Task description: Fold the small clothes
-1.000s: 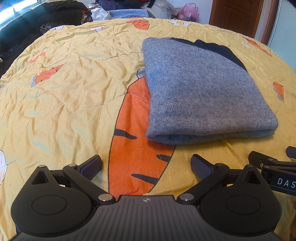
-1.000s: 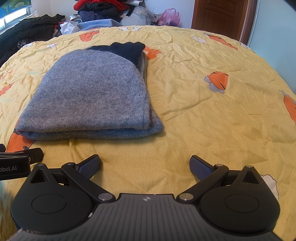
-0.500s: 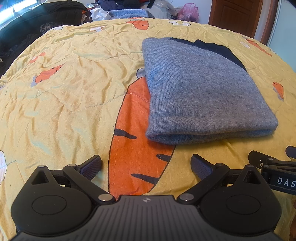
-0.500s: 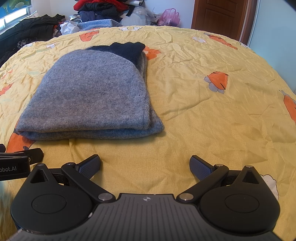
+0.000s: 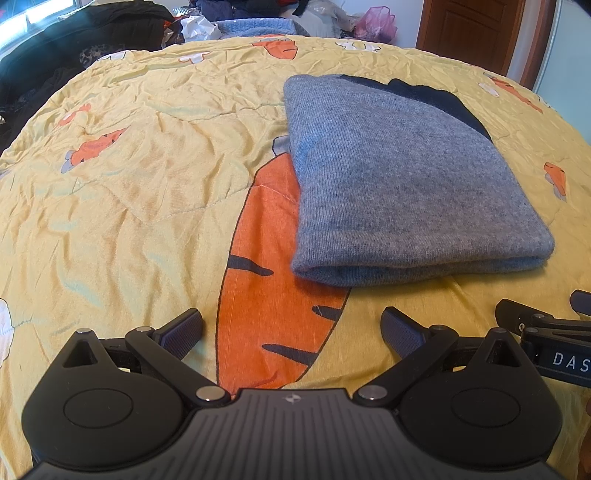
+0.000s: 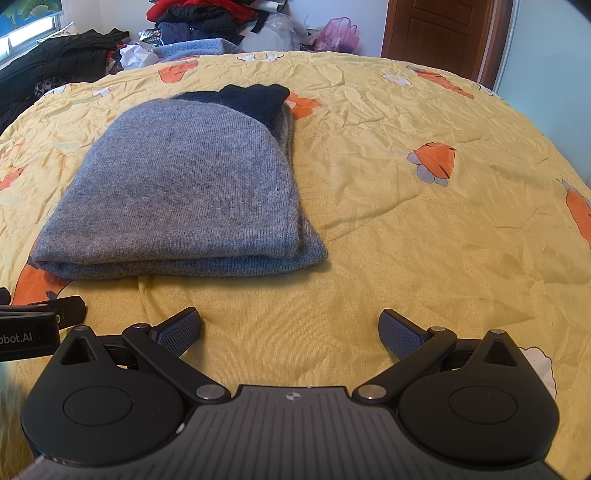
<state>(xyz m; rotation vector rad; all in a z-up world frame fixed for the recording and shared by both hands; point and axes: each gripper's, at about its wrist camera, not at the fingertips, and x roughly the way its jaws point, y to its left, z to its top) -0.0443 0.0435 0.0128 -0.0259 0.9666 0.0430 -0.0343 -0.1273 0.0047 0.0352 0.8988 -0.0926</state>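
1. Bedroom clutter rings the far edge of the bed: a heap of dark and red clothes (image 6: 199, 18), a pink plastic bag (image 6: 338, 35) and a brown wooden door (image 6: 439, 33) at the back right.
2. Covering the bed is a wrinkled yellow quilt (image 6: 388, 221) printed with orange carrots; one large carrot print (image 5: 273, 280) runs under the near left corner of the garment in the left wrist view.
3. Folded into a neat rectangle, the gray knit sweater (image 5: 399, 184) lies flat on the quilt, its thick folded edge toward the cameras and several layers showing along that edge.
4. A navy blue part (image 6: 255, 98) of the sweater sticks out at its far end, under the gray top layer.
5. From the right wrist view the sweater (image 6: 184, 192) sits to the left of centre, ahead of both tools.
6. Left gripper (image 5: 291, 326) hovers low over the quilt just short of the sweater's near edge, its fingers (image 5: 183, 328) spread wide and holding nothing.
7. Right gripper (image 6: 290, 326) is beside it, also near the sweater's front edge but clear of it, fingers (image 6: 400, 330) spread wide with only bare quilt between them.
8. Each tool's tip shows at the edge of the other's view, so the two sit close side by side.
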